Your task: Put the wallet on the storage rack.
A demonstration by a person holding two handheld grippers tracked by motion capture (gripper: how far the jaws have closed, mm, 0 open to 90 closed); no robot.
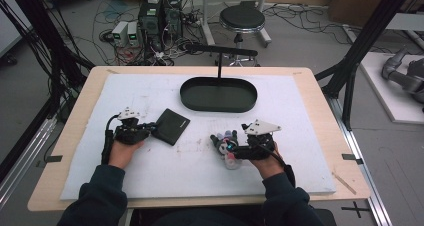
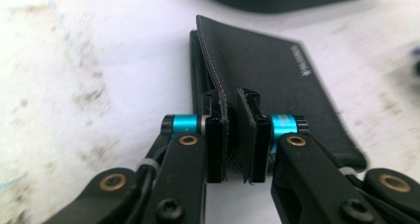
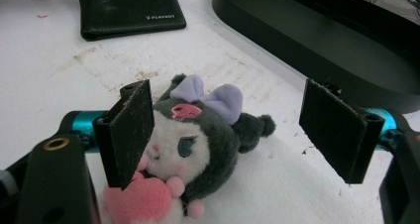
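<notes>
Nearest, the right gripper (image 3: 237, 135) straddles a plush toy (image 3: 193, 154) lying on the white mat (image 1: 300, 136), jaws wide apart, one pad touching its cheek and the other clear; closing off-centre could push the toy aside rather than trap it. Beyond, the left gripper (image 2: 236, 140) is clamped on the near edge of a black wallet (image 2: 267, 75), whose top flap may peel open if lifted. Farthest sits the dark oval tray (image 1: 218, 94).
</notes>
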